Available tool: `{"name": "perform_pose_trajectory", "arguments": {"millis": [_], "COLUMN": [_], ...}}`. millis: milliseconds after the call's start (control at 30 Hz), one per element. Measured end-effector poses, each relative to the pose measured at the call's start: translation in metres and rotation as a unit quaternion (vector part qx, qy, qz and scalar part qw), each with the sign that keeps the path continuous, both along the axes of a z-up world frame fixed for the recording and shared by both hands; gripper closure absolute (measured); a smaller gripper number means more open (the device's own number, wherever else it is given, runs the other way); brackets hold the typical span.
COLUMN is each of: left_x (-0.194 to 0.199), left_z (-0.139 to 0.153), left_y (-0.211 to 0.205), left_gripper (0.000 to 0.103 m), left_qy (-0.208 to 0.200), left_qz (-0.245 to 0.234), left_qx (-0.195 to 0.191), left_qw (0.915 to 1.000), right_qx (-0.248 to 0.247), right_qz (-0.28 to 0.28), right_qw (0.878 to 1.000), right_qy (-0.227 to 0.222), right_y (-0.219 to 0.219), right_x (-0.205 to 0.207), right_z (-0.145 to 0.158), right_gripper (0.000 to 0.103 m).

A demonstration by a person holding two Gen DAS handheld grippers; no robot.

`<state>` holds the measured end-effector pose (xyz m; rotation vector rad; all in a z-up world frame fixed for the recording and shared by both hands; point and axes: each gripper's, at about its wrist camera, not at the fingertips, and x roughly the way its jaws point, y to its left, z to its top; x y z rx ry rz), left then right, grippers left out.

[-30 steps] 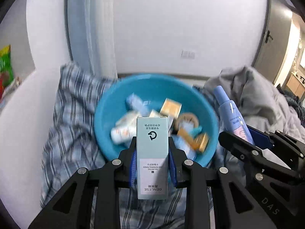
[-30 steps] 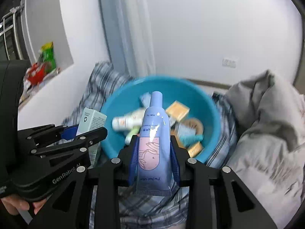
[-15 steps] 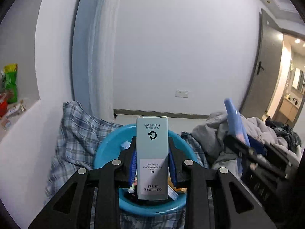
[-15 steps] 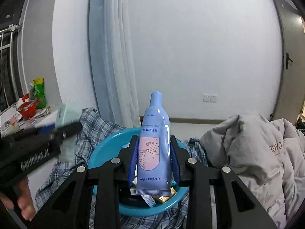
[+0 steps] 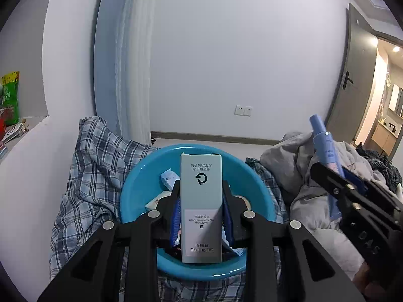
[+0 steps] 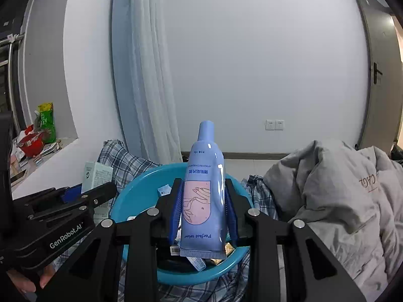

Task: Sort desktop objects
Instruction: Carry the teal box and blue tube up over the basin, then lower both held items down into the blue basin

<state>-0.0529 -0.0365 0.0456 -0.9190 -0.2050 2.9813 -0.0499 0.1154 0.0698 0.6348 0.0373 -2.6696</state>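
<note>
Step in hand, by judgement: carry phase, 2 items held above blue basin [image 5: 131, 201].
Left gripper [image 5: 201, 211]: jaws clamped on pale green carton [image 5: 201, 201], printing upside down.
Right gripper [image 6: 203, 209]: jaws clamped on lilac tube [image 6: 203, 196], cap pointing away, crimp toward camera.
Basin on plaid cloth [image 5: 93, 166], holds small packets.
Next move: probably carry each item to its sorting spot; none visible.

White wall [image 5: 252, 63], sheer curtain [image 6: 151, 88] — grey door [image 5: 345, 95]

We look from 2 wrist cameras, side by side, facing forward and slightly down, close over the shared blue basin [image 5: 133, 196] [image 6: 141, 188].
</note>
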Motion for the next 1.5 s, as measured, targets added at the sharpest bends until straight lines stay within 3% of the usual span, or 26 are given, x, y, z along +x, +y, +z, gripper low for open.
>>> {"name": "perform_pose_trajectory", "arguments": {"millis": [267,500,600,733,900,1233,1400,1500], "left_x": [-0.028,-0.046,-0.049,-0.052,-0.054,-0.058,-0.062,-0.064], "left_z": [-0.051,-0.097,-0.108,-0.116,-0.12,-0.135,-0.144,-0.145], "left_y": [-0.007,-0.011,-0.01,-0.016,-0.012,-0.006,-0.014,-0.017], "left_gripper": [0.073,0.073,0.073,0.073,0.073,0.073,0.073,0.073], "left_qy": [-0.053,-0.054,-0.046,-0.053,-0.058,-0.081,-0.093,-0.095], "left_qz": [0.002,-0.007,0.001,-0.005,-0.002,-0.023,-0.023,-0.013], "left_qx": [0.008,0.01,0.004,0.054,0.017,0.035,0.087,0.083], "left_qw": [0.9986,0.9984,0.9989,0.9971,0.9982,0.9958,0.9917,0.9919], "right_qx": [0.004,0.011,0.029,0.037,0.035,0.022,0.026,0.024], "right_qz": [0.001,0.001,-0.004,-0.006,-0.003,-0.016,-0.024,-0.022], "right_qw": [1.0,0.996,0.996,0.995,0.994,0.992,0.991,0.991], "right_qy": [-0.014,-0.083,-0.087,-0.094,-0.104,-0.123,-0.126,-0.129], "right_y": [-0.008,-0.012,-0.016,-0.018,-0.018,-0.008,-0.006,-0.006], "right_x": [-0.014,-0.048,-0.052,-0.054,-0.056,-0.063,-0.064,-0.064], "right_z": [-0.025,-0.077,-0.089,-0.099,-0.105,-0.106,-0.107,-0.107], "right_gripper": [0.073,0.073,0.073,0.073,0.073,0.073,0.073,0.073]}}
